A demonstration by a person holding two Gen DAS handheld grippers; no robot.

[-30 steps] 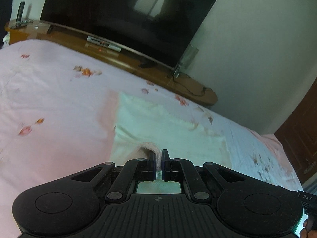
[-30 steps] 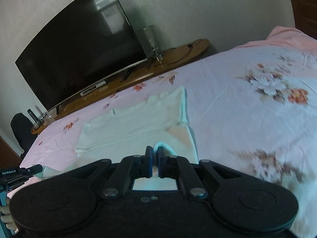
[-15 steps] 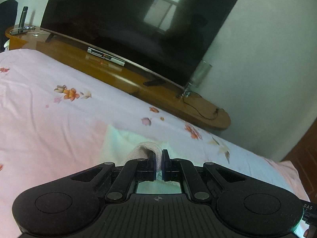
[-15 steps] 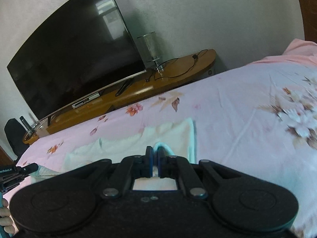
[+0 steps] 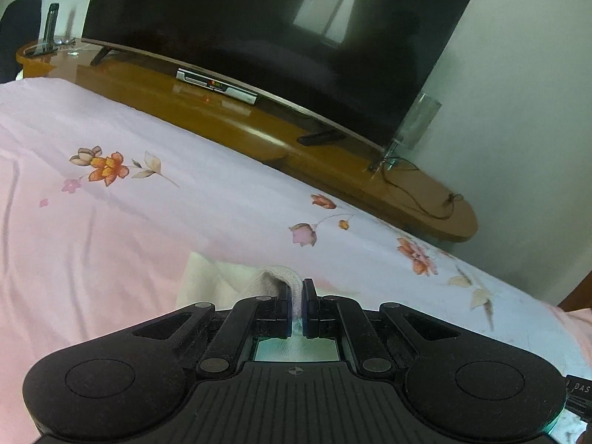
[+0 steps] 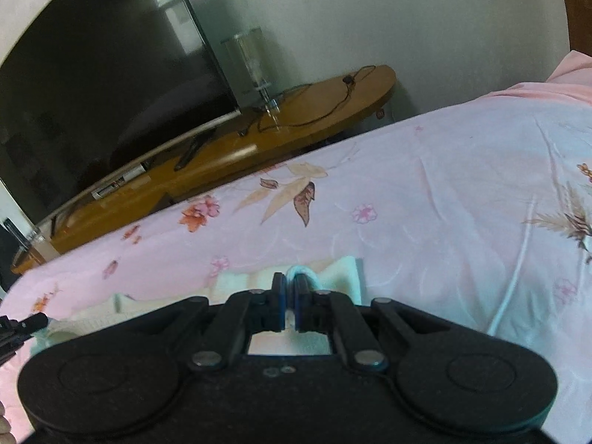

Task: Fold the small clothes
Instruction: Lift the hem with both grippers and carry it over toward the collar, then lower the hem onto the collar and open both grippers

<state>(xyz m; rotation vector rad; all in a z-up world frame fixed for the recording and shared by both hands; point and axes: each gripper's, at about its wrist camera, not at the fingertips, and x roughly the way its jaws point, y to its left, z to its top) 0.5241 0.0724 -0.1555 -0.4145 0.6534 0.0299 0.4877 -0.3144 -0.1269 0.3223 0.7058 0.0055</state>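
Observation:
A small white garment (image 5: 218, 281) lies on the pink flowered bed sheet (image 5: 148, 199). My left gripper (image 5: 295, 290) is shut on a ribbed edge of the garment, which bulges up between the jaws. In the right wrist view the garment (image 6: 344, 273) shows as a pale strip just past the fingers. My right gripper (image 6: 289, 285) is shut on another edge of it, a light loop of cloth pinched between the jaws. Most of the garment is hidden under both gripper bodies.
A large dark TV (image 5: 281, 37) stands on a long wooden stand (image 5: 333, 170) beyond the far edge of the bed. A set-top box (image 5: 216, 87), a remote (image 5: 320, 137) and a cable (image 5: 425, 199) lie on the stand. The left gripper's tip (image 6: 22, 327) shows at the left edge of the right wrist view.
Both grippers have carried the held garment edges forward towards the TV end of the bed. Less of the spread garment shows ahead of the fingers now; the stand and TV look nearer.

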